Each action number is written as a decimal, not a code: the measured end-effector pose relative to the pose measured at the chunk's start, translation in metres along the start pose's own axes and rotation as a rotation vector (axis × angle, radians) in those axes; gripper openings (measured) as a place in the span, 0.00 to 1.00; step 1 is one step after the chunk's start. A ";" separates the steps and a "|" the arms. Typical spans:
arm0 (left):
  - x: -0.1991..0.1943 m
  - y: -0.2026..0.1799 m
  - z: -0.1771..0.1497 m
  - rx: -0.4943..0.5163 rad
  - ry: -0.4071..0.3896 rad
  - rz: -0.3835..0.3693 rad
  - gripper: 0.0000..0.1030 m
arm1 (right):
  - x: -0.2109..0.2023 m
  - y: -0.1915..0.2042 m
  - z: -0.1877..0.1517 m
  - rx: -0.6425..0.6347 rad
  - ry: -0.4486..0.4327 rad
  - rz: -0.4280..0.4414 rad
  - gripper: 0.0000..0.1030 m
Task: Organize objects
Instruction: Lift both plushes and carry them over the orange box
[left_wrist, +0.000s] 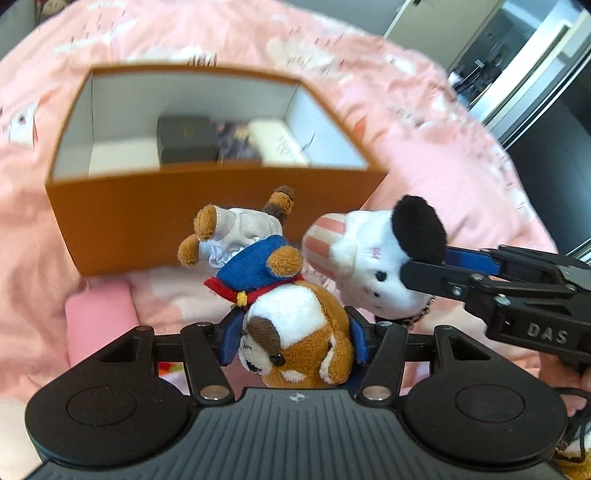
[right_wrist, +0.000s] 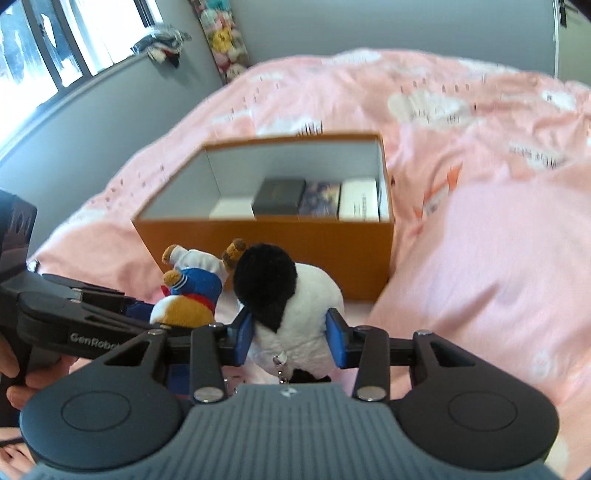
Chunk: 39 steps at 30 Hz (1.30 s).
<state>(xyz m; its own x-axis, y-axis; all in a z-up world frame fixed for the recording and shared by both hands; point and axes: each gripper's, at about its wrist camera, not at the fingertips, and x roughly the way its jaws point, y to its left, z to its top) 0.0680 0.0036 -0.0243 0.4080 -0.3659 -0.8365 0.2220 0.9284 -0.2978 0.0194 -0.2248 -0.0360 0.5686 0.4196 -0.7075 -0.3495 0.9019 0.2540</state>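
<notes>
My left gripper (left_wrist: 295, 341) is shut on a brown-and-white plush dog (left_wrist: 291, 321) in a blue top and white trousers, held head-first with its legs pointing away. My right gripper (right_wrist: 291, 334) is shut on a white plush dog with black ears (right_wrist: 295, 295). Both toys hang side by side above the pink bed, just in front of an open orange box (left_wrist: 177, 218). The box also shows in the right wrist view (right_wrist: 280, 240). The white plush (left_wrist: 376, 258) and the right gripper (left_wrist: 428, 273) show in the left wrist view. The brown plush (right_wrist: 192, 291) shows in the right wrist view.
The box holds a black box (right_wrist: 279, 197), a dark patterned box (right_wrist: 321, 197) and white boxes (right_wrist: 360, 201) along its bottom. A pink quilt (right_wrist: 480, 240) covers the bed, bulging at the right. A grey wall and window (right_wrist: 44, 51) lie at the left.
</notes>
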 end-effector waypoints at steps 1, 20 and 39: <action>-0.004 -0.007 0.004 0.010 -0.021 -0.004 0.63 | -0.005 0.002 0.002 -0.004 -0.016 -0.001 0.42; -0.067 -0.007 0.068 0.028 -0.331 0.020 0.61 | -0.019 0.041 0.096 -0.068 -0.256 0.073 0.42; -0.005 0.088 0.105 -0.133 -0.194 -0.014 0.61 | 0.096 0.024 0.128 0.072 -0.104 0.076 0.42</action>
<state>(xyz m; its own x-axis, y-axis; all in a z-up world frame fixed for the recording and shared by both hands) 0.1782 0.0802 0.0014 0.5709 -0.3719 -0.7320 0.1149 0.9189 -0.3773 0.1607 -0.1501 -0.0137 0.6177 0.4922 -0.6133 -0.3423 0.8705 0.3537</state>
